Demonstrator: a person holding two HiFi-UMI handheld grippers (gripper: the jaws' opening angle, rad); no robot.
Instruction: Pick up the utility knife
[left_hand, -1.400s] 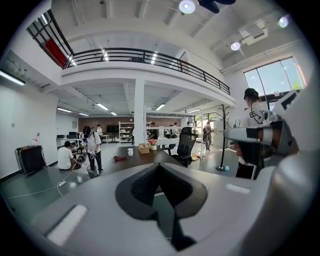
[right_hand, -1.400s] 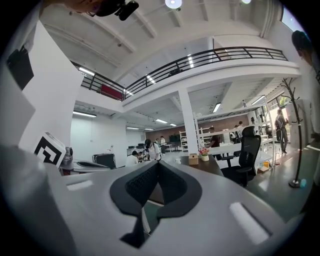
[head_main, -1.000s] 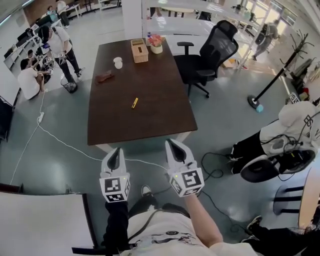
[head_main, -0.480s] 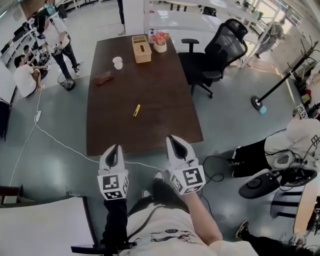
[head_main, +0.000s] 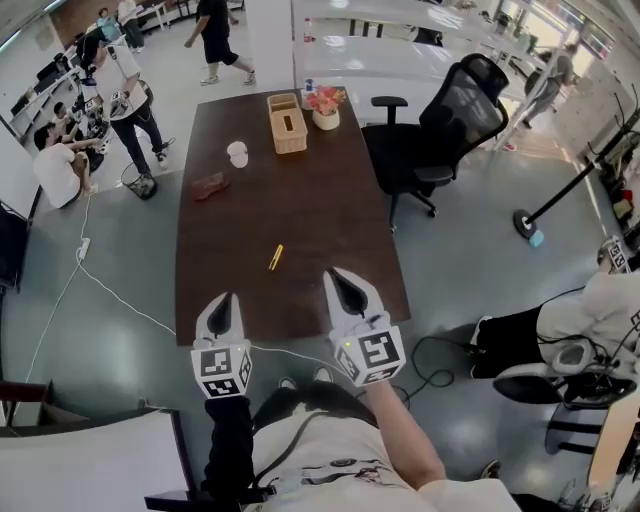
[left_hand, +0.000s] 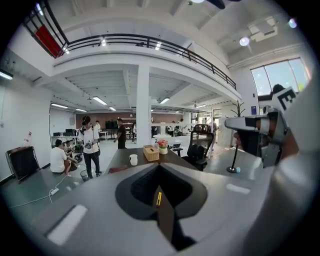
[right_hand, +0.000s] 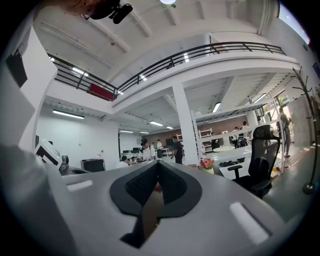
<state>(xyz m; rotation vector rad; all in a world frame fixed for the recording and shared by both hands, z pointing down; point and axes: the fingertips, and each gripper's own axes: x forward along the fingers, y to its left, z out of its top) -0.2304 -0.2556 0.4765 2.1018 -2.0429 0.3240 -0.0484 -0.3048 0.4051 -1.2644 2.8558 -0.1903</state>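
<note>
Though left gripper (head_main: 222, 302) and right gripper (head_main: 338, 277) are pressed together, empty, at the tabletop's (head_main: 300, 180) near edge, the knife (head_main: 275, 258) lies mid-tabletop ahead between them, long axis pointing away; right seems marginally nearer.

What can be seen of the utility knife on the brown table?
The utility knife is a small, slim yellow bar lying flat and slightly slanted on the dark brown table, nearer the person's end. Its blade and finer details are too small to tell. Only the table touches it; the left gripper and right gripper are short of it.
</note>
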